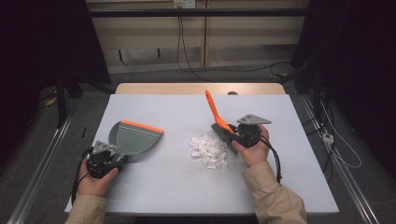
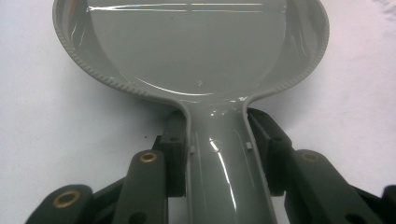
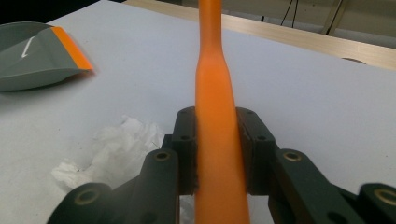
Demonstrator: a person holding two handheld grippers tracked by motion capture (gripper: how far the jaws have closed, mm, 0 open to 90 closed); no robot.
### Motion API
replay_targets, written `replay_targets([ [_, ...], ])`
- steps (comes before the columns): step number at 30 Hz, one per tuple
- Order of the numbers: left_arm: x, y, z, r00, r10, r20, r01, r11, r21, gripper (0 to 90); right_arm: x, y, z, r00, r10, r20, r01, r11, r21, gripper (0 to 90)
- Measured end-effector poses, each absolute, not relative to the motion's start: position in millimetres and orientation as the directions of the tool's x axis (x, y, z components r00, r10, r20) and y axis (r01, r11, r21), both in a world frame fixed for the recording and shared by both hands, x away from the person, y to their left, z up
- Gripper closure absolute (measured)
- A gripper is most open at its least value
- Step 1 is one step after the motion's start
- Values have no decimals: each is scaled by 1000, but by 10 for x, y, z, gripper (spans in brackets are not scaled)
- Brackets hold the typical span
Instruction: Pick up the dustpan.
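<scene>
A grey dustpan [image 1: 132, 138] with an orange lip lies flat on the white table [image 1: 168, 182] at the left. My left gripper [image 1: 111, 158] is shut on its handle [image 2: 224, 168], its jaws pressing both sides. A brush [image 1: 219, 119] with an orange handle [image 3: 215, 93] and dark bristles is held tilted at the right, bristles down beside a pile of white paper scraps [image 1: 208, 151]. My right gripper [image 1: 237, 135] is shut on the brush just above the bristles. In the right gripper view the dustpan [image 3: 37, 56] lies at the far left and the scraps [image 3: 112, 154] lie below left.
A wooden strip [image 1: 201, 88] runs along the table's far edge. Cables [image 1: 187, 56] hang at the back and more lie on the floor at the right [image 1: 336, 140]. A metal rail [image 1: 42, 163] runs beside the table's left side.
</scene>
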State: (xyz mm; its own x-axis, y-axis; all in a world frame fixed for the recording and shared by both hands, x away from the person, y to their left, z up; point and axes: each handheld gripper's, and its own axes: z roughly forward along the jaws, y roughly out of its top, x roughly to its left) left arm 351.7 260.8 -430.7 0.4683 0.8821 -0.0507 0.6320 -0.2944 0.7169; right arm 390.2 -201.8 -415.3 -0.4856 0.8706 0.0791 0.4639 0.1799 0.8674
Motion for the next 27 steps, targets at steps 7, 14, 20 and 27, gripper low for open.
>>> replay_targets([
  [7,3407,2569,-4170,572,818,-66,592,-356,723,625,3912,-2031,-4174,-480,873,83,468,175,866,718],
  [14,3315,2464,-4115,689,720,-83,532,-425,732,625,3918,-2026,-4178,-477,875,81,468,175,866,718],
  [20,3270,2384,-4088,750,656,-84,497,-476,725,626,3925,-2043,-4185,-468,880,79,472,174,864,718],
  [27,3245,2317,-4115,799,596,-81,460,-519,720,626,3924,-2042,-4184,-469,880,81,471,171,865,718],
])
